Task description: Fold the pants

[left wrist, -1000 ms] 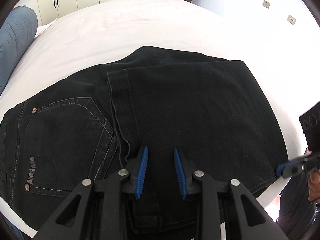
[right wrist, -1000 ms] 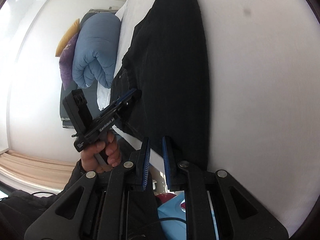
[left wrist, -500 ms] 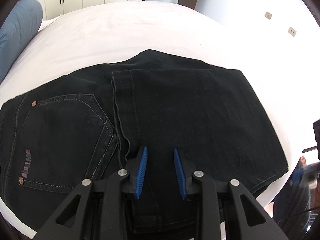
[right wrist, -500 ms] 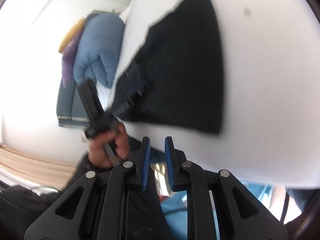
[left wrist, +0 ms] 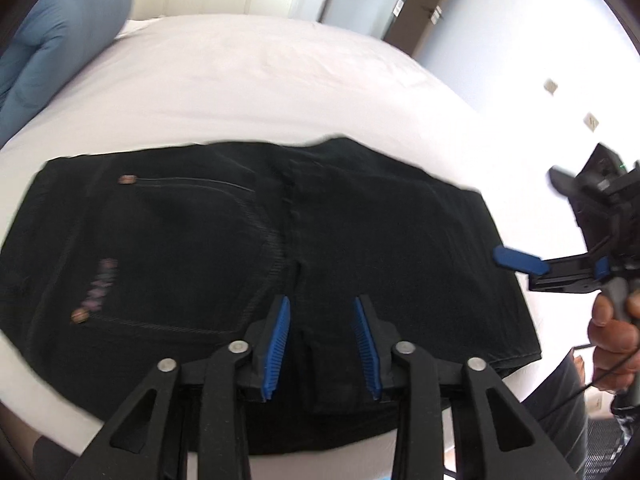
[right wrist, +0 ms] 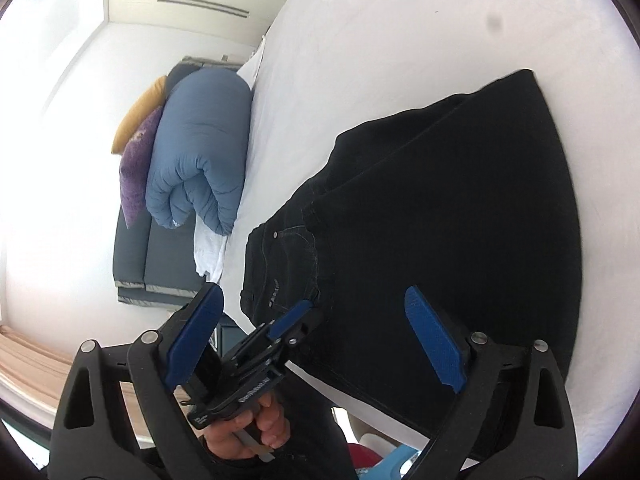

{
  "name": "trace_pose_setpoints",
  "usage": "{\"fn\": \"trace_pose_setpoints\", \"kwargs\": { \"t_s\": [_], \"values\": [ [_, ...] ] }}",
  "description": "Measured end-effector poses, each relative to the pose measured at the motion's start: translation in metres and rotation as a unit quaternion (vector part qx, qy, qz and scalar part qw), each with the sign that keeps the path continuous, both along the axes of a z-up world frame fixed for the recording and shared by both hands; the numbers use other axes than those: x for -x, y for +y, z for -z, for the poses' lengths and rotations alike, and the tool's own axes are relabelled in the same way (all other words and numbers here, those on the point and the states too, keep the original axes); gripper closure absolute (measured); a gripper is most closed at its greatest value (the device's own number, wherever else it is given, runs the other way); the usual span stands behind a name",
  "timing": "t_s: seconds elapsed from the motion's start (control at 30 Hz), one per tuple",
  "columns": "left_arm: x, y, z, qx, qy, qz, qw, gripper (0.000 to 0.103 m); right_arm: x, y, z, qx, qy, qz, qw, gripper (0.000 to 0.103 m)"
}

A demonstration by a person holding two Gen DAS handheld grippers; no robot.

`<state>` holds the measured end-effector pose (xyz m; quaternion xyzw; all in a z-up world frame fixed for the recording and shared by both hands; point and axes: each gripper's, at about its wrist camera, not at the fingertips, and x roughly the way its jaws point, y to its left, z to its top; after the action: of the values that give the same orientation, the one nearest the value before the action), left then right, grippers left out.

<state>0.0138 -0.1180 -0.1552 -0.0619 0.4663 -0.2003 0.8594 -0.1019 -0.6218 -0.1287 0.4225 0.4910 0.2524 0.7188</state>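
Observation:
Black folded jeans (left wrist: 280, 264) lie flat on the white bed (left wrist: 260, 80), back pocket with rivets at the left. My left gripper (left wrist: 322, 344) is open and empty, just above the near edge of the jeans. My right gripper (right wrist: 316, 340) is wide open and empty, over the jeans' (right wrist: 440, 240) near edge. It also shows in the left wrist view (left wrist: 520, 261), by the jeans' right end. The left gripper shows in the right wrist view (right wrist: 292, 316), held in a hand.
A rolled blue duvet (right wrist: 196, 160) with purple and yellow cushions lies at the head of the bed. A wardrobe and a door stand beyond the bed. The bed's near edge runs just under both grippers.
My right gripper has opened wide and moved over the jeans' right end. My left gripper has pulled back and tilted a little; its view is blurred by motion.

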Motion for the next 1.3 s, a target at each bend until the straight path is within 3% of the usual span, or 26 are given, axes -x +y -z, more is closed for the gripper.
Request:
{"fn": "trace_pose_setpoints", "kwargs": {
  "t_s": [0.03,0.1,0.2,0.27,0.37,0.43,0.47,0.5,0.53,0.6,0.73,0.87,0.93,1.0,1.03,1.1,1.2,1.3],
  "values": [
    [0.003,0.014,-0.005,0.007,-0.003,-0.016,0.9998,0.056,-0.009,0.005,-0.001,0.01,0.002,-0.018,1.0,0.02],
    [0.005,0.046,-0.013,0.016,-0.003,-0.048,0.9987,0.055,-0.03,0.032,-0.007,0.028,0.004,-0.056,0.998,0.042],
    [0.009,0.087,-0.018,0.02,0.008,-0.089,0.9958,0.049,-0.061,0.074,-0.009,0.029,0.003,-0.1,0.995,0.063],
    [0.011,0.111,-0.02,0.035,0.018,-0.116,0.9924,0.045,-0.079,0.106,-0.006,0.033,0.005,-0.123,0.992,0.066],
    [0.016,0.136,-0.02,0.057,0.029,-0.144,0.9876,0.032,-0.099,0.146,0.003,0.043,0.015,-0.144,0.989,0.066],
    [0.018,0.146,-0.017,0.065,0.037,-0.166,0.9833,0.025,-0.109,0.164,0.023,0.08,0.043,-0.147,0.985,0.066],
    [0.019,0.151,-0.015,0.077,0.044,-0.176,0.9803,0.025,-0.114,0.171,0.038,0.122,0.066,-0.147,0.979,0.076],
    [0.02,0.157,-0.013,0.089,0.05,-0.187,0.977,0.025,-0.117,0.171,0.055,0.136,0.082,-0.14,0.977,0.095],
    [0.021,0.163,-0.012,0.105,0.056,-0.2,0.9726,0.025,-0.117,0.167,0.064,0.127,0.084,-0.127,0.98,0.103],
    [0.022,0.166,-0.007,0.13,0.066,-0.223,0.9639,0.025,-0.12,0.156,0.076,0.087,0.109,-0.098,0.985,0.103],
    [0.021,0.183,0.005,0.158,0.09,-0.268,0.946,0.025,-0.121,0.168,0.067,0.134,0.082,-0.113,0.981,0.103],
    [0.022,0.195,0.011,0.182,0.098,-0.289,0.9346,0.025,-0.121,0.164,0.059,0.104,0.081,-0.101,0.986,0.096],
    [0.023,0.201,0.013,0.183,0.1,-0.306,0.9289,0.024,-0.112,0.157,0.047,0.108,0.063,-0.102,0.987,0.082],
    [0.025,0.208,0.019,0.2,0.106,-0.323,0.9191,0.02,-0.104,0.159,0.04,0.085,0.058,-0.103,0.989,0.04],
    [0.025,0.211,0.023,0.21,0.112,-0.325,0.9153,0.019,-0.102,0.158,0.038,0.074,0.057,-0.099,0.991,0.033],
    [0.024,0.213,0.031,0.221,0.123,-0.33,0.9093,0.019,-0.1,0.16,0.04,0.083,0.058,-0.097,0.99,0.031],
    [0.016,0.215,0.038,0.226,0.124,-0.333,0.9069,0.019,-0.104,0.163,0.047,0.085,0.068,-0.094,0.99,0.031],
    [0.006,0.221,0.052,0.254,0.132,-0.344,0.8943,0.019,-0.104,0.159,0.047,0.09,0.074,-0.097,0.988,0.031]
  ]
}}
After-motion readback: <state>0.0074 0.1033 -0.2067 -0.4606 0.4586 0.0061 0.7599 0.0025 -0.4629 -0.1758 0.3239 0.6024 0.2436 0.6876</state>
